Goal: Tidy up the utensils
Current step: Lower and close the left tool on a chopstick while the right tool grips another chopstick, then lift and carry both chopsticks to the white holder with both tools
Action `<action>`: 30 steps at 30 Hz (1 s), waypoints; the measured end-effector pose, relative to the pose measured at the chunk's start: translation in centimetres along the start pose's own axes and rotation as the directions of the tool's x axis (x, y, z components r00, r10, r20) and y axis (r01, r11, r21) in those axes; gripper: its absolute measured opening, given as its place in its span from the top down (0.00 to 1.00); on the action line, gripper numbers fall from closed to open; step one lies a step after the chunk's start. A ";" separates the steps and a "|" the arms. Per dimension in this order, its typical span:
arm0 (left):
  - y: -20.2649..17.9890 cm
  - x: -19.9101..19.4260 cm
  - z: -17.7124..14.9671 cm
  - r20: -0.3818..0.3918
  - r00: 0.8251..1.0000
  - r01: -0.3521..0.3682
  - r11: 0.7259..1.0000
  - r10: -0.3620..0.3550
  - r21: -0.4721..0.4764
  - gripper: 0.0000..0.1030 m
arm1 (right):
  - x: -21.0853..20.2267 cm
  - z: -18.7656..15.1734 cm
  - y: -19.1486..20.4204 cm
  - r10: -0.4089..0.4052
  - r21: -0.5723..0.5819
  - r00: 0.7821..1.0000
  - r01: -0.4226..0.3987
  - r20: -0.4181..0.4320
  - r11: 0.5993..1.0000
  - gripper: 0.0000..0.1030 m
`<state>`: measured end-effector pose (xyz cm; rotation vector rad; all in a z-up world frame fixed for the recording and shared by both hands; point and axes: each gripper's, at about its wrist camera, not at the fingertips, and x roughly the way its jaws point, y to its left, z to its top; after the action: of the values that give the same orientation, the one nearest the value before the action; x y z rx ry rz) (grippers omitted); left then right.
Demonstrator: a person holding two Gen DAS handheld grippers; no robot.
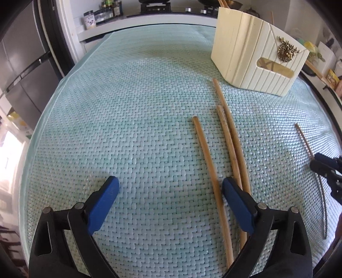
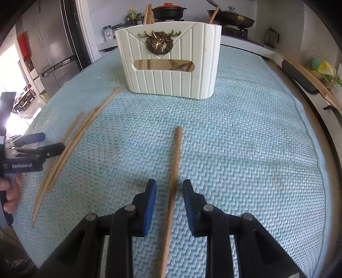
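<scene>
A cream utensil holder (image 1: pixel 256 57) (image 2: pixel 171 81) with a gold stag emblem stands at the back of the woven green mat (image 1: pixel 128 107) (image 2: pixel 245 149), with a few chopsticks upright in it. Three wooden chopsticks (image 1: pixel 225 136) (image 2: pixel 83 130) lie side by side on the mat. My left gripper (image 1: pixel 170 186) (image 2: pixel 50 142) is open wide over their near ends; one chopstick (image 1: pixel 205 158) lies just inside its right finger, and the other two run under that finger. A single chopstick (image 2: pixel 176 154) (image 1: pixel 304 143) lies between the pads of my right gripper (image 2: pixel 170 187) (image 1: pixel 320 163), with a gap on both sides, so it is open.
A steel fridge (image 2: pixel 53 42) stands at the left. Behind the mat is a counter with jars (image 1: pixel 89 19) and a stove with a black pot (image 2: pixel 168 11) and a pan (image 2: pixel 233 19). A dark rim and clutter (image 2: pixel 320 68) border the right side. A hand (image 2: pixel 10 192) holds the left gripper.
</scene>
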<state>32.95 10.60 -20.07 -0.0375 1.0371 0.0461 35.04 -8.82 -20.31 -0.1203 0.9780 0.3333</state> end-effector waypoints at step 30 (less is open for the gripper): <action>-0.4 -0.9 5.6 0.052 0.990 0.129 0.991 -0.128 -0.016 0.96 | -1.6 9.0 -1.5 0.142 0.032 0.985 -0.145 0.096 0.989 0.94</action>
<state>37.31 10.49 -16.48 -0.1199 0.9810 -0.0602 41.81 -8.36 -14.08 0.0011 0.9020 0.4482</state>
